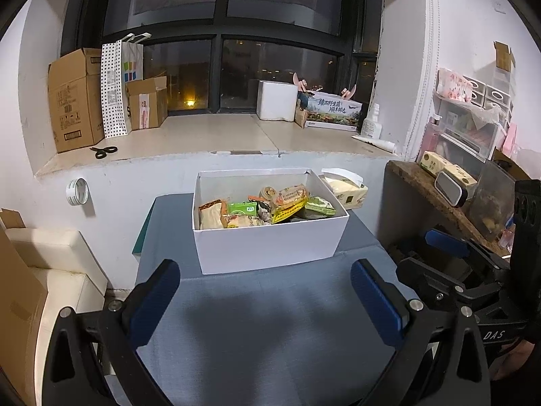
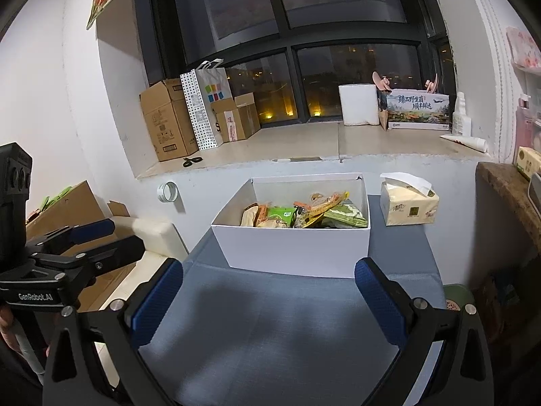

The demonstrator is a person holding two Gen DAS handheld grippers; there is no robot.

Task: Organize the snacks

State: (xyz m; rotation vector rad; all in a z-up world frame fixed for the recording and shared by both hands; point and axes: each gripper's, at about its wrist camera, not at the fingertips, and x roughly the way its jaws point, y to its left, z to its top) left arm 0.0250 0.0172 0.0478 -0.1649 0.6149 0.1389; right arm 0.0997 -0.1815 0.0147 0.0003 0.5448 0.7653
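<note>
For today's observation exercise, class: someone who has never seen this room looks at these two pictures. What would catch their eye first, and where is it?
The white box stands open on the blue-grey table, crammed with bright snack packets. A tissue pack sits on the table beside the box. Both grippers, left and right, show wide-open jaws with nothing between them, and behind them a dark window looks out over a sill with cardboard boxes.

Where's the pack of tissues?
The tissue pack sits on the blue-grey table, just right of the white snack box in both wrist views, below the window ledge.
</note>
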